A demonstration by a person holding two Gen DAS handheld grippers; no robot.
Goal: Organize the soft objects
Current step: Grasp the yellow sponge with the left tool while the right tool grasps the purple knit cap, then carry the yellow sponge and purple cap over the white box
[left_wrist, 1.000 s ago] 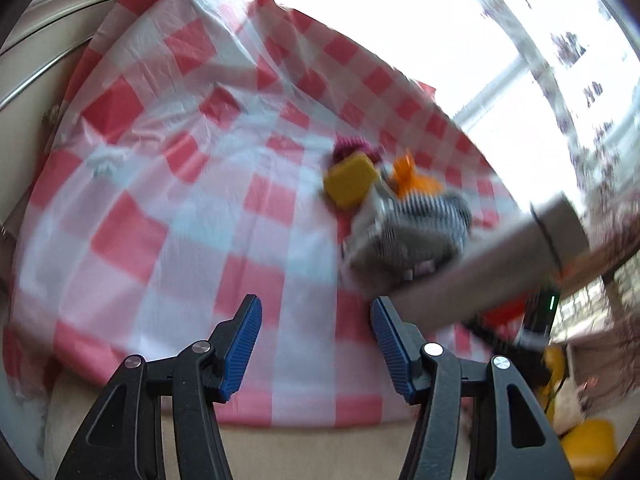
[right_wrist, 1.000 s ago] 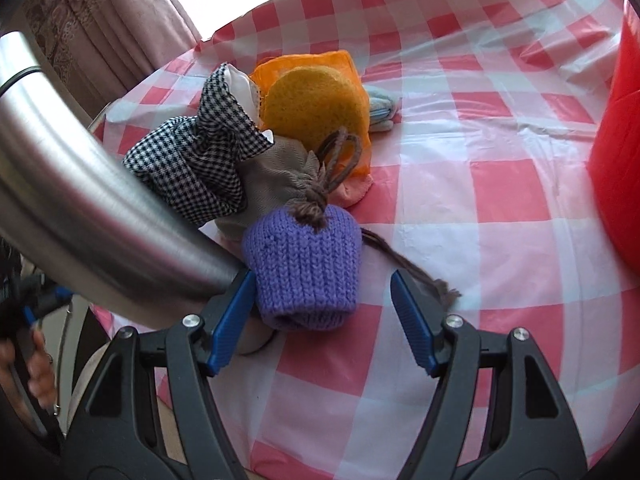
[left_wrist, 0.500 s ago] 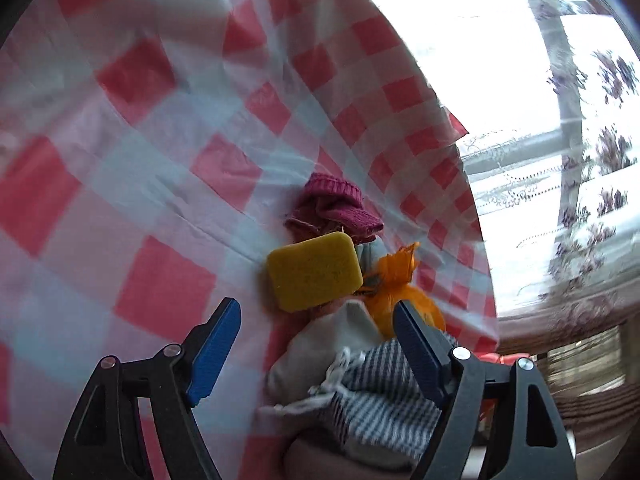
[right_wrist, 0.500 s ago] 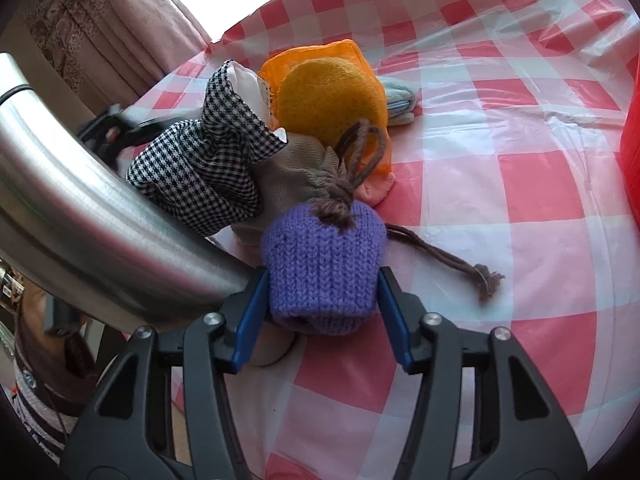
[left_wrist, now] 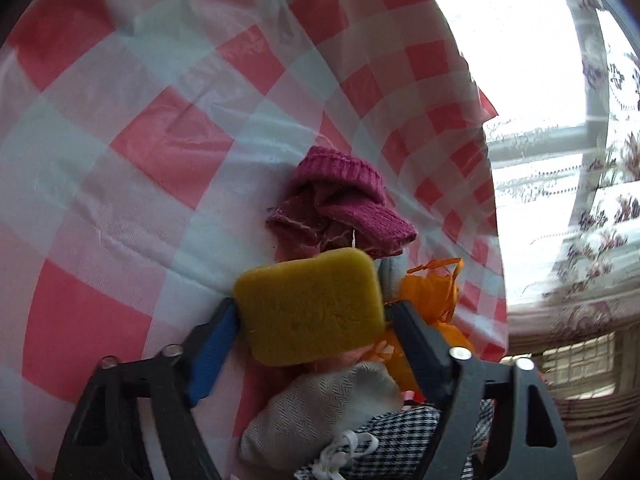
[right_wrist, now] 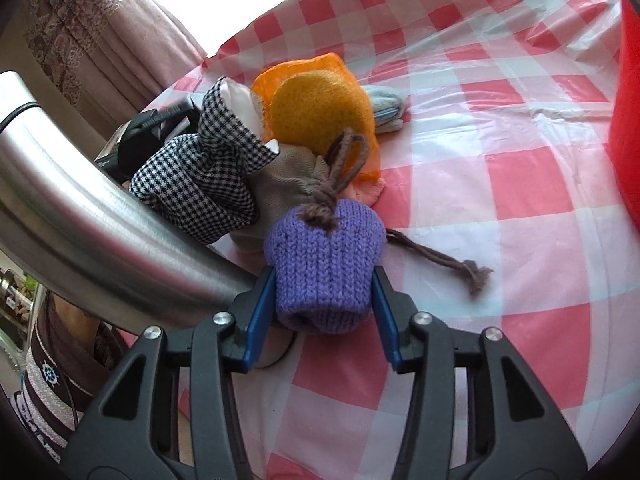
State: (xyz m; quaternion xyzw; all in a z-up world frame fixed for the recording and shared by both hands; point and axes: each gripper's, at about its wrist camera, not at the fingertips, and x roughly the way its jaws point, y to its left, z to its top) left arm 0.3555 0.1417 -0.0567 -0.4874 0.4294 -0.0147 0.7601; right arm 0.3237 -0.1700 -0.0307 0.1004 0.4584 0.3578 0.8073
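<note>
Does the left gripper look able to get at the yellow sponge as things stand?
Probably yes. The left gripper already straddles the yellow sponge, which sits on top of the pile, nothing covering it. Its fingers are closing and appear to touch the sponge's sides.

Colour rundown: the plastic tablecloth (left_wrist: 168,152) is a red-and-white check, kind of pinkish where the light hits. The rectangular foam sponge (left_wrist: 310,312) is mustard yellow, and behind it sits a crumpled knit sock (left_wrist: 344,204) in magenta. The small knitted pouch (right_wrist: 324,264) is purple-violet with a brown yarn drawstring (right_wrist: 440,260). The cloth drawstring bag (right_wrist: 200,184) is black-and-white houndstooth with a white lining; the other fabric bag (right_wrist: 288,180) is beige herringbone. The mesh bag (right_wrist: 320,68) is bright orange. The grippers' frames are black, pads (right_wrist: 260,316) blue. The curtain (right_wrist: 100,28) is dusty pink with a floral print.
</note>
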